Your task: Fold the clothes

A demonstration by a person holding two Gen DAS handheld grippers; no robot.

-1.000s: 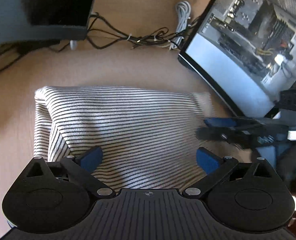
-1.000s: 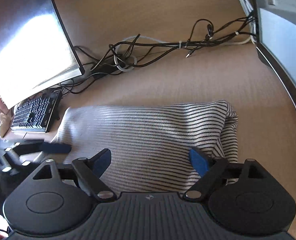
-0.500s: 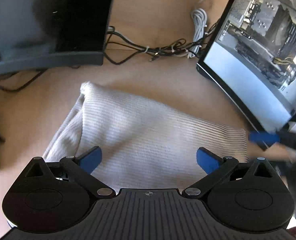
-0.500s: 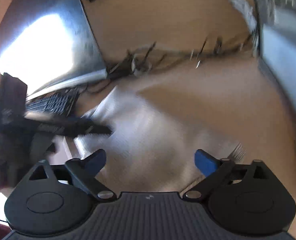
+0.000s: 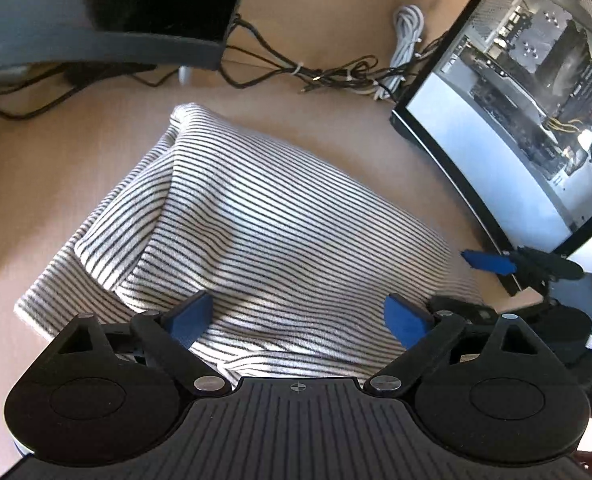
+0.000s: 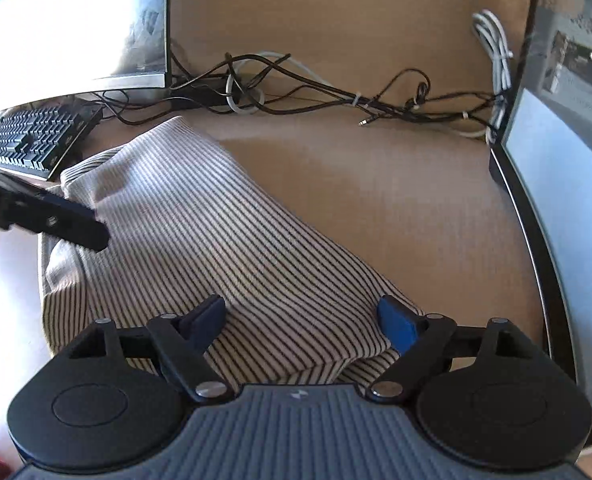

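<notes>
A folded black-and-white striped garment [image 5: 256, 232] lies on the wooden desk, also in the right wrist view [image 6: 216, 248]. My left gripper [image 5: 298, 318] is open, its blue pads hovering over the garment's near edge, holding nothing. My right gripper [image 6: 302, 322] is open over the garment's near right corner, holding nothing. The right gripper's fingers [image 5: 492, 262] show at the garment's right end in the left wrist view. The left gripper's finger [image 6: 56, 220] shows over the garment's left part in the right wrist view.
A monitor [image 5: 96, 8] stands at the back left and a glass-sided computer case [image 5: 516, 112] at the right. A tangle of cables [image 6: 316, 96] lies behind the garment. A keyboard [image 6: 32, 140] sits under the monitor at left.
Both grippers have swung and pulled back, so the garment now lies diagonally in both views. Both stay open. The garment's shape looks the same.
</notes>
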